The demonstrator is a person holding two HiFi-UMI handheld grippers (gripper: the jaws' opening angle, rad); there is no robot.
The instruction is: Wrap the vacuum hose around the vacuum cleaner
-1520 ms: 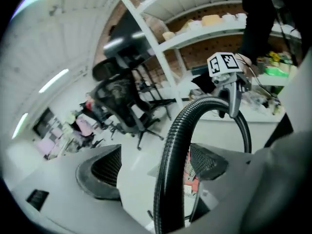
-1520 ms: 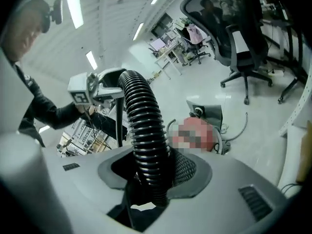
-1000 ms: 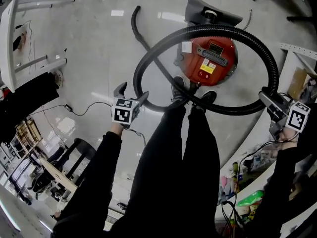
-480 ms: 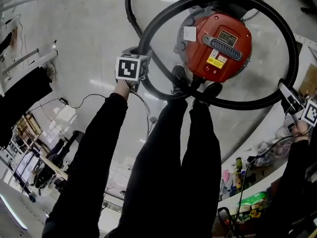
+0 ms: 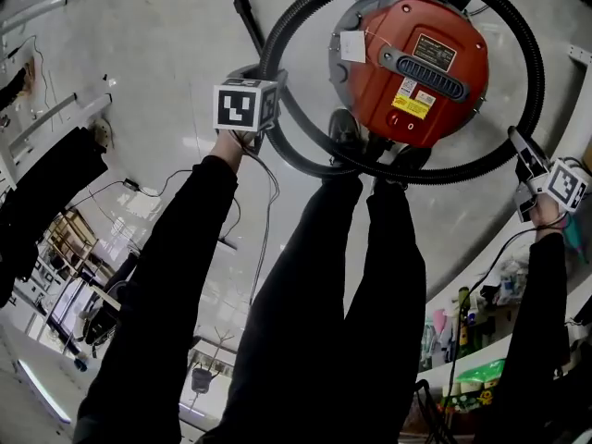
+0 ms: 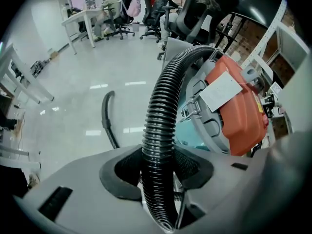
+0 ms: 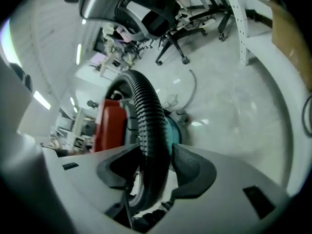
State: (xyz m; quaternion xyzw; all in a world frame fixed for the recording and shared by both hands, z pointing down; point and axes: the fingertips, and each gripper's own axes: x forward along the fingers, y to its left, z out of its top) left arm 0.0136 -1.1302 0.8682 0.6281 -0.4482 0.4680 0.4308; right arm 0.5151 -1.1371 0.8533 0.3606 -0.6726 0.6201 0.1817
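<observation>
The red vacuum cleaner (image 5: pixel 412 67) stands on the floor in front of the person's feet. A black ribbed hose (image 5: pixel 541 54) rings it in a wide loop. My left gripper (image 5: pixel 264 80) has just closed its jaws, and they are shut on the hose (image 6: pixel 161 116) at the loop's left side, with the red body (image 6: pixel 241 116) just beyond. My right gripper (image 5: pixel 518 146) is shut on the hose (image 7: pixel 146 111) at the loop's right side, the vacuum (image 7: pixel 109 123) behind it. The hose's free end (image 5: pixel 242 7) trails off along the floor at the top left.
The person's legs and shoes (image 5: pixel 370 155) stand against the vacuum's near side. A thin cable (image 5: pixel 268 211) lies on the floor by the left arm. White table legs (image 5: pixel 55 109) are at the left, cluttered shelving (image 5: pixel 462 322) at the right. Office chairs (image 6: pixel 122 13) stand farther off.
The left gripper, open beside the hose a second ago, moved onto it and shut. Both grippers have sunk with the loop, which now lies closer round the vacuum.
</observation>
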